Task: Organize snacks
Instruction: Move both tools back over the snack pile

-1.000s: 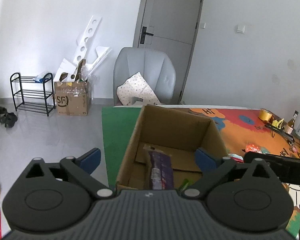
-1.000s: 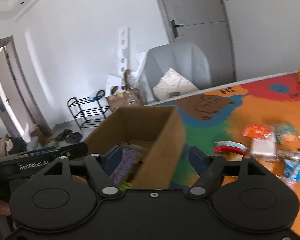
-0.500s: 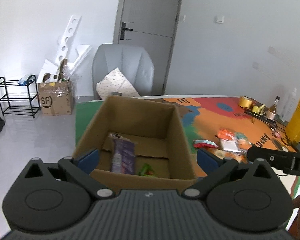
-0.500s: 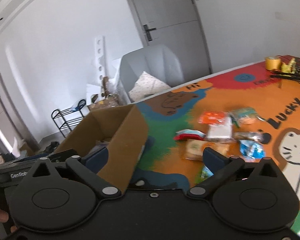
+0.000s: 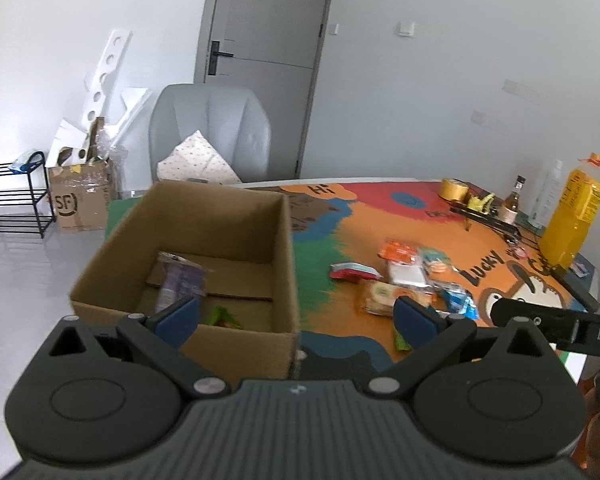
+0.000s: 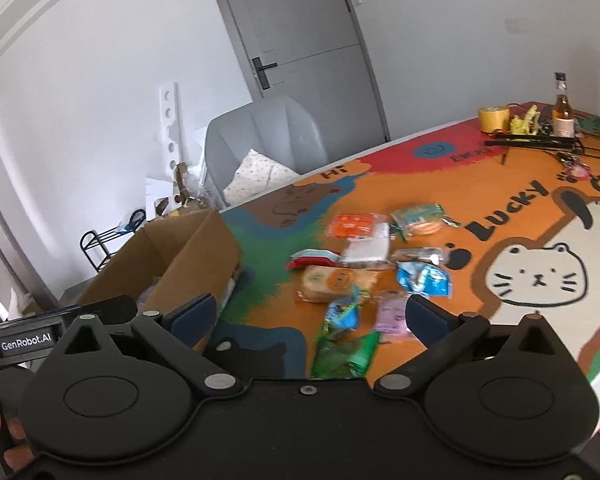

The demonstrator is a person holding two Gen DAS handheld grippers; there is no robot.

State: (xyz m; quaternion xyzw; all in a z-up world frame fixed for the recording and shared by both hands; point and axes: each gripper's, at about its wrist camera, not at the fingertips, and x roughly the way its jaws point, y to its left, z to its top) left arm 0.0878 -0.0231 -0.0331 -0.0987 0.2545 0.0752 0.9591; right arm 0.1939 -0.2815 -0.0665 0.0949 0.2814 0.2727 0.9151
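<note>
An open cardboard box [image 5: 284, 240] stands on the table's left end; it also shows in the right wrist view [image 6: 204, 248]. Inside lie a purple packet [image 5: 180, 280] and a green packet [image 5: 224, 316]. Several snack packets lie in a loose pile on the mat [image 6: 500, 208], among them a bread pack [image 6: 332, 280], a blue packet [image 6: 422, 278] and a green packet [image 6: 346, 354]. My left gripper [image 5: 296, 316] is open and empty above the box's near right corner. My right gripper [image 6: 308, 318] is open and empty above the near packets.
A tall yellow bottle [image 5: 572, 224], a small brown bottle [image 6: 562, 114], a tape roll [image 6: 492, 118] and cables sit at the table's far right. A grey chair [image 5: 210, 136] stands behind the table. A shoe rack [image 5: 8, 196] and an SF carton [image 5: 80, 200] stand on the floor.
Both grippers have swung right, from over the box toward the snack pile. Both stayed open and empty.
</note>
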